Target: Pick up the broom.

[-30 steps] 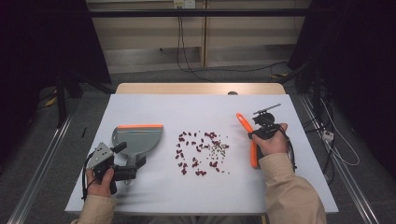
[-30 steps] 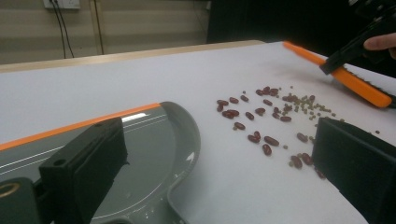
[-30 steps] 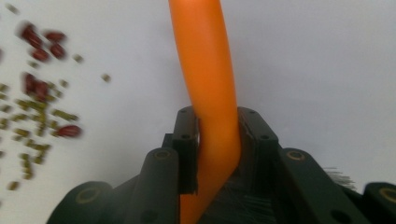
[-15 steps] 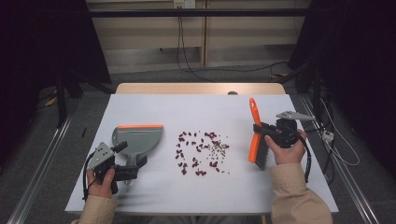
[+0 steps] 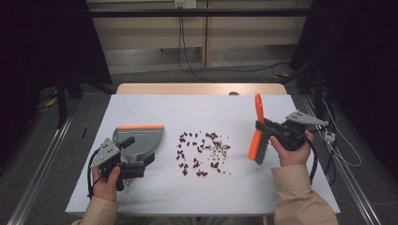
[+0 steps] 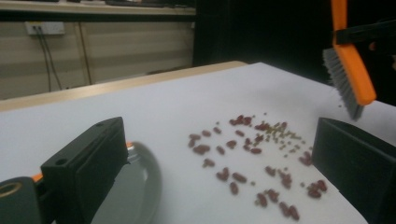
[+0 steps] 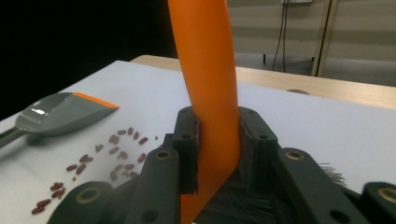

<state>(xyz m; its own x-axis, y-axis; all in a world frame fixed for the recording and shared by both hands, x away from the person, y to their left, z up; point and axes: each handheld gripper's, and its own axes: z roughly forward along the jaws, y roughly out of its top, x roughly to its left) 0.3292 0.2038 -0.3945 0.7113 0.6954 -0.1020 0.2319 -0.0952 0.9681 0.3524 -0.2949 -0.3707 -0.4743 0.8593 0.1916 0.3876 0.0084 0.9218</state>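
Note:
A scatter of red beans and small seeds (image 5: 202, 152) (image 6: 252, 144) (image 7: 116, 154) lies mid-table. To its left sits a grey dustpan with an orange lip (image 5: 141, 138) (image 7: 60, 112). My left gripper (image 5: 136, 158) (image 6: 224, 154) is at its handle end, jaws wide apart and open. The pan's grey body (image 6: 140, 186) shows blurred beside the left jaw. My right gripper (image 5: 261, 127) (image 7: 217, 135) is shut on the orange handle of a brush (image 5: 257, 126) (image 6: 350, 70) (image 7: 210, 84). The brush is held nearly upright above the table, right of the beans, bristles down.
The white table top (image 5: 187, 108) has bare room behind and in front of the beans. A wooden edge (image 5: 202, 89) runs along the far side. Cables (image 5: 338, 150) hang off the right edge, and dark floor surrounds the table.
The right gripper has lifted the brush off the table, turned it upright and carried it a little to the right. The left hand has edged up toward the dustpan.

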